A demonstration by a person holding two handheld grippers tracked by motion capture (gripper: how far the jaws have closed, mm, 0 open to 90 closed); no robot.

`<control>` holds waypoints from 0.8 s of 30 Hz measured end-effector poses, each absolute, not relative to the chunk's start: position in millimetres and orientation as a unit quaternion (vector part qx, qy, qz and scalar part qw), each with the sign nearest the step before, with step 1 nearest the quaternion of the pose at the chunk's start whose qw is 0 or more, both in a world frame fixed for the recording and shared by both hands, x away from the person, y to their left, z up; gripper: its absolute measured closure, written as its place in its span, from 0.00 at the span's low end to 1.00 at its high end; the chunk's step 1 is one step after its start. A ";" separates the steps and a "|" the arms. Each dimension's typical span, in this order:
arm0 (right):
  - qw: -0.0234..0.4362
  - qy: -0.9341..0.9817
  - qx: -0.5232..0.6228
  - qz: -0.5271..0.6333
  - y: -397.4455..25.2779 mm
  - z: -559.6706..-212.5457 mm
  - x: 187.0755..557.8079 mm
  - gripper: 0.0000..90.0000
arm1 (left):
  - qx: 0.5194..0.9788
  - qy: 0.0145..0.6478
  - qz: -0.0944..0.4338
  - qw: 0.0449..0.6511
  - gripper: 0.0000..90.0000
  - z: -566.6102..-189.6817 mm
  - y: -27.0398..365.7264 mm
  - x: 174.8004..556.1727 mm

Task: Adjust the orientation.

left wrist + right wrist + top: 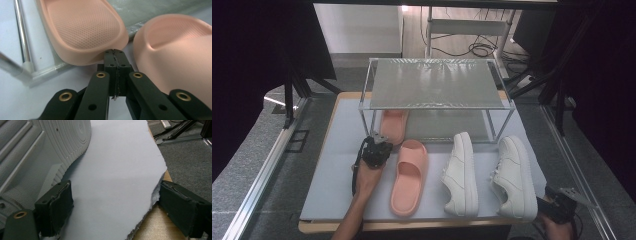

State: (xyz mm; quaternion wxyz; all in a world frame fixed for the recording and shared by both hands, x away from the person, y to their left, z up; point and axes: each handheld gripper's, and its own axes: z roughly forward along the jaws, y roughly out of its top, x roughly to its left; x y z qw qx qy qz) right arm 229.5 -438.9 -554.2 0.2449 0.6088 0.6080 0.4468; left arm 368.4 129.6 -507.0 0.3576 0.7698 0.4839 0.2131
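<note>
Left gripper [114,53] pressed together, nosed up against pink slide [85,30] under rack [437,85]. Second slide [408,176] alongside. Right gripper [112,202] spread wide beside white sneaker [32,152] at bench [150,227] corner.

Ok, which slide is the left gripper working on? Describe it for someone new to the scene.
Find the metal rack at the back of the table. One pink slide lies on its bottom shelf at the left, heel toward the shut left gripper. Its twin lies out on the white mat, beside two white sneakers.
</note>
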 end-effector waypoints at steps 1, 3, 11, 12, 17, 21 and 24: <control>0.244 0.608 0.609 0.447 -438.9 -554.1 229.5 0.14 | 0.768 0.486 0.211 0.360 1.00 -507.5 128.1 370.8; 0.245 0.608 0.609 0.447 -438.9 -554.2 229.5 0.14 | 0.770 0.484 0.210 0.358 1.00 -508.0 126.9 374.0; 0.245 0.608 0.609 0.447 -438.9 -554.1 229.5 0.14 | 0.772 0.485 0.207 0.355 1.00 -512.1 122.6 388.9; 0.245 0.608 0.609 0.447 -438.9 -554.1 229.5 0.14 | 0.772 0.485 0.207 0.355 1.00 -512.1 122.6 388.9; 0.245 0.608 0.608 0.447 -439.0 -554.3 229.5 0.14 | 0.766 0.489 0.206 0.363 1.00 -510.5 123.4 387.3; 0.245 0.608 0.609 0.447 -438.9 -554.2 229.4 0.14 | 0.764 0.484 0.204 0.374 0.97 -501.9 127.2 377.4; 0.245 0.608 0.609 0.447 -438.9 -554.2 229.4 0.14 | 0.763 0.482 0.199 0.381 0.93 -495.9 129.9 366.5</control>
